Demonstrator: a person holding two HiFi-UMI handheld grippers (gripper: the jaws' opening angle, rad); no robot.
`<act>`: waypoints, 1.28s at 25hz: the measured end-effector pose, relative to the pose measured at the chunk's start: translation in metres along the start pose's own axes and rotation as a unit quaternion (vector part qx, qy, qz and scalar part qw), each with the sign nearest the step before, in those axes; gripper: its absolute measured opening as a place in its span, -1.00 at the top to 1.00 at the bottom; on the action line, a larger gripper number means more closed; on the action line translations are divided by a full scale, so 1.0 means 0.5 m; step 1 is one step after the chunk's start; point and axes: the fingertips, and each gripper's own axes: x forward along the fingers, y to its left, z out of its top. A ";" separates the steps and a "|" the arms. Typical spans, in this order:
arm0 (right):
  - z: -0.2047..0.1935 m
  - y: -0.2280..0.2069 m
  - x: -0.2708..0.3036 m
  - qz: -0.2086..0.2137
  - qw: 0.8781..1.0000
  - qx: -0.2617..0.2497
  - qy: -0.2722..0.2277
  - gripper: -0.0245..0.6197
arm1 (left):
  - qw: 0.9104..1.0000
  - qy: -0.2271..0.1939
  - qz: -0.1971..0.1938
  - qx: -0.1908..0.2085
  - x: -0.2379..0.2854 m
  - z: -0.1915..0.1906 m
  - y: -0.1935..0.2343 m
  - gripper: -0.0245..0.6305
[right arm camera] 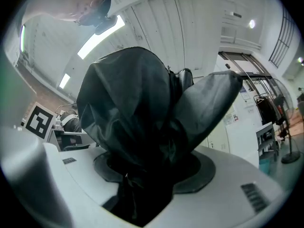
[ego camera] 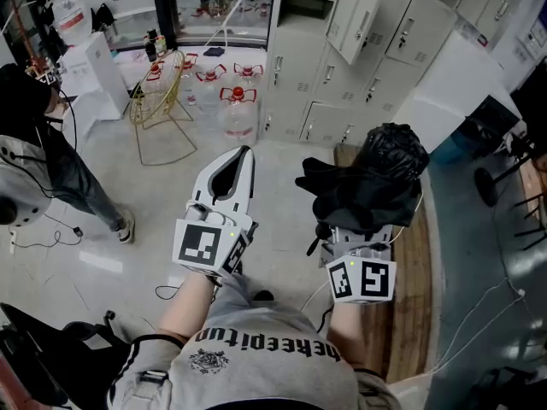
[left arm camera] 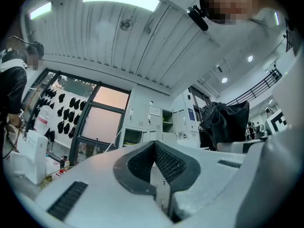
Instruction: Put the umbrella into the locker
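A black folded umbrella [ego camera: 367,182] bulges out of my right gripper [ego camera: 363,229], whose jaws stand wide and press on its bunched fabric. In the right gripper view the umbrella [right arm camera: 142,122] fills the gap between the jaws and hides the fingertips of that gripper [right arm camera: 152,175]. My left gripper [ego camera: 244,156] is held beside it on the left, its white jaws closed tip to tip with nothing in them [left arm camera: 154,144]. The grey lockers [ego camera: 342,67] stand ahead; one upper door [ego camera: 359,11] hangs open. The left gripper view also shows the umbrella [left arm camera: 228,122] and the lockers [left arm camera: 156,122].
A person in dark clothes [ego camera: 34,143] stands at the left. A gold wire rack [ego camera: 162,101] and water jugs [ego camera: 238,109] sit left of the lockers. A wooden board [ego camera: 414,263] lies under my right hand, a white panel [ego camera: 453,84] leans at the right.
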 end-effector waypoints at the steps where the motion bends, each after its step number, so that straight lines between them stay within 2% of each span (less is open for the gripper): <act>1: -0.001 0.000 0.001 0.000 1.000 0.000 -0.001 0.16 | 1.000 0.000 0.000 0.000 0.000 0.000 0.001 0.92; 8: -0.011 -0.004 0.023 0.000 1.000 -0.004 -0.003 0.16 | 1.000 -0.004 -0.004 0.004 0.022 -0.008 0.010 0.92; 15: -0.022 0.012 0.160 -0.015 1.000 -0.027 0.004 0.16 | 1.000 -0.002 -0.015 0.001 0.119 -0.002 0.112 0.92; 21: -0.037 0.014 0.252 -0.024 1.000 -0.005 -0.014 0.15 | 1.000 -0.010 -0.027 0.006 0.191 -0.006 0.183 0.92; 28: -0.080 0.056 0.396 -0.038 0.999 -0.020 -0.005 0.16 | 0.999 -0.014 -0.046 0.006 0.279 -0.024 0.316 0.92; 32: -0.083 0.068 0.417 -0.044 0.999 -0.023 -0.003 0.15 | 0.998 -0.014 -0.058 0.007 0.296 -0.027 0.335 0.92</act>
